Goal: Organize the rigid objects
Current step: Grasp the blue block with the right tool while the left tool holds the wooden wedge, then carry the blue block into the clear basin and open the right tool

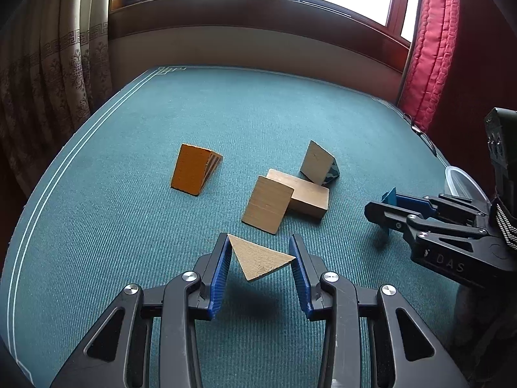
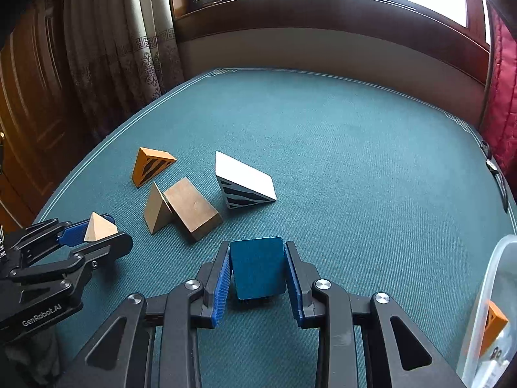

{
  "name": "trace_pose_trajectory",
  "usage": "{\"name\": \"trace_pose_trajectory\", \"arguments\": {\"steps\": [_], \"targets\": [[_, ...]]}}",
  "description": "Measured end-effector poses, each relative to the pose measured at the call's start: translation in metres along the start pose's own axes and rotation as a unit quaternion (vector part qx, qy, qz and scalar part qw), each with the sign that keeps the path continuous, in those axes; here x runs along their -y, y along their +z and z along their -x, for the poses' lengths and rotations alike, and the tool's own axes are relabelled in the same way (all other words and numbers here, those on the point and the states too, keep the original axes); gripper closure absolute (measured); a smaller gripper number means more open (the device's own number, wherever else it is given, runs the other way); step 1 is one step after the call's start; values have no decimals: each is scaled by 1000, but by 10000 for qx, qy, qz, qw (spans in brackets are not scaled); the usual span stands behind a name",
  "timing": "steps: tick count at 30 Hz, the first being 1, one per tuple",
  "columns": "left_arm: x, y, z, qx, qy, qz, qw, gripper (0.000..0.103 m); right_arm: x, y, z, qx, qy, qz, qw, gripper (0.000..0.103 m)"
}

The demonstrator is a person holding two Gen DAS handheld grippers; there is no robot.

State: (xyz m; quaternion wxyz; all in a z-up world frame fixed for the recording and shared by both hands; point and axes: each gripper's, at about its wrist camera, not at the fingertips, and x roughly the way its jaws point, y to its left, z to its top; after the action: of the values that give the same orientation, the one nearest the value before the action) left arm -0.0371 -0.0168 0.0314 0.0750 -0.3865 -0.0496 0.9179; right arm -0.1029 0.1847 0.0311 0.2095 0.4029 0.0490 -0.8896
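We pinch a plain wooden wedge (image 1: pixel 261 260) in the left gripper (image 1: pixel 261 265) and a blue block (image 2: pixel 258 266) in the right gripper (image 2: pixel 258 271), both above the green cloth (image 1: pixel 290 113). The wedge's sloped faces could slip free; the clear bin (image 2: pixel 491 291) sits right.

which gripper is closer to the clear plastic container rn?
Right. The right gripper, shut on a blue block, sits just left of the clear container. The left gripper, holding a plain wooden wedge, is farther left, beyond the right one.
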Motion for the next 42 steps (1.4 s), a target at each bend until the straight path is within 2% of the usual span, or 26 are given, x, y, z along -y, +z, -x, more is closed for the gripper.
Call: {"name": "trace_pose_trajectory", "arguments": {"steps": [7, 21, 31, 39, 40, 41, 42], "targets": [[12, -2, 1, 0, -20, -108, 9999, 65, 17, -11, 36, 205, 36, -274, 9994, 70], [36, -5, 0, -52, -86, -301, 9995, 65, 68, -39, 89, 599, -378, -815, 9941, 70], [52, -7, 3, -80, -161, -393, 9991, 65, 113, -56, 132, 1019, -791, -1349, 9824, 70], [65, -7, 5, -83, -242, -472, 9986, 65, 152, -68, 142, 1075, -1179, -1751, 9715, 69], [66, -8, 5, -83, -252, -481, 9985, 65, 156, -69, 142, 1074, -1220, -1789, 9704, 69], [68, -8, 5, -84, -258, -488, 9984, 65, 159, -71, 141, 1052, -1259, -1826, 9694, 64], [69, -8, 5, -84, -264, -489, 9984, 65, 162, -73, 141, 1031, -1286, -1868, 9685, 54]]}}
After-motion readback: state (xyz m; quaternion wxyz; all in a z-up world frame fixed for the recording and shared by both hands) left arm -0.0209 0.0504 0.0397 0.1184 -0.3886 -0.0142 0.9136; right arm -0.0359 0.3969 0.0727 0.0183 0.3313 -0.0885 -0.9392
